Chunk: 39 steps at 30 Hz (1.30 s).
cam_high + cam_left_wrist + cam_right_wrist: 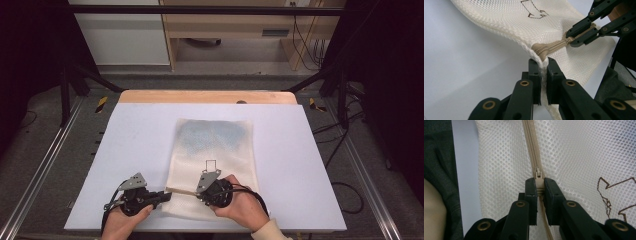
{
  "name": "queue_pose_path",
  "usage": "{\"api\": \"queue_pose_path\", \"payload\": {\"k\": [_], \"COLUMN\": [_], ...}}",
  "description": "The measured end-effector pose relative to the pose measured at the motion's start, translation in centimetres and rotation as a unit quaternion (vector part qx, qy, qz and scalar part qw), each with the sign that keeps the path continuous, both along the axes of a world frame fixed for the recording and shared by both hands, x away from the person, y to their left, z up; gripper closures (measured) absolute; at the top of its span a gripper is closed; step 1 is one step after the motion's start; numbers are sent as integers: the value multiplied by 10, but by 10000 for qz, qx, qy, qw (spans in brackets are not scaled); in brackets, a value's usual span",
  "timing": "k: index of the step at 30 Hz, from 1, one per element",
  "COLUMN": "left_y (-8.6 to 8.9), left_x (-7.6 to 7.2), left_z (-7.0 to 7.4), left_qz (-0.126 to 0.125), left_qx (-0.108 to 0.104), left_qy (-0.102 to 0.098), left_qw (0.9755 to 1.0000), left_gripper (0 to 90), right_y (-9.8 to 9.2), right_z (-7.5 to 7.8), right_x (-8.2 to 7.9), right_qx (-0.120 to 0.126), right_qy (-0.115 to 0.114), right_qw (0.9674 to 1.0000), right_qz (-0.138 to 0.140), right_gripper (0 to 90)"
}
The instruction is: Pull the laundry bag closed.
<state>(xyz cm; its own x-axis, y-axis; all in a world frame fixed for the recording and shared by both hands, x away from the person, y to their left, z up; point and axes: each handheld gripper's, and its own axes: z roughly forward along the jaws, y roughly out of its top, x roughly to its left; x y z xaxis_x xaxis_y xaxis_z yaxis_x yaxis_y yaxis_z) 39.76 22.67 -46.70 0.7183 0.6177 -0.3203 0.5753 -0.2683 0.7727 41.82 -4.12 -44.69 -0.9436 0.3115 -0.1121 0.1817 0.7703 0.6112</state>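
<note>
The right tool [538,188] is clenched on the zipper pull [538,183], the left tool [543,67] on the mesh bag's [215,150] near corner on the tabletop [125,150]; keep the corner taut and draw the pull straight along the teeth; the right gripper view shows those teeth, the high view the whole bag.

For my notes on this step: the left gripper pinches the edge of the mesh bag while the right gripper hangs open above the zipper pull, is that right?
Not quite: the right gripper is shut on the zipper pull, as the right gripper view shows. The left gripper does pinch the mesh bag edge.
</note>
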Motion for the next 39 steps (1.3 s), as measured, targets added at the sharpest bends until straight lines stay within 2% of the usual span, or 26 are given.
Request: {"api": "queue_pose_path", "payload": {"k": [39], "left_y": [-2], "left_x": [-1], "left_z": [0], "left_qz": [-86], "left_qx": [-67], "left_qy": [-5], "left_qw": [9999], "left_gripper": [839], "right_y": [-25], "right_z": [7], "right_x": [-5], "right_qx": [34], "right_qy": [-29], "right_qw": [9999], "right_qz": [-161], "right_gripper": [819]}}
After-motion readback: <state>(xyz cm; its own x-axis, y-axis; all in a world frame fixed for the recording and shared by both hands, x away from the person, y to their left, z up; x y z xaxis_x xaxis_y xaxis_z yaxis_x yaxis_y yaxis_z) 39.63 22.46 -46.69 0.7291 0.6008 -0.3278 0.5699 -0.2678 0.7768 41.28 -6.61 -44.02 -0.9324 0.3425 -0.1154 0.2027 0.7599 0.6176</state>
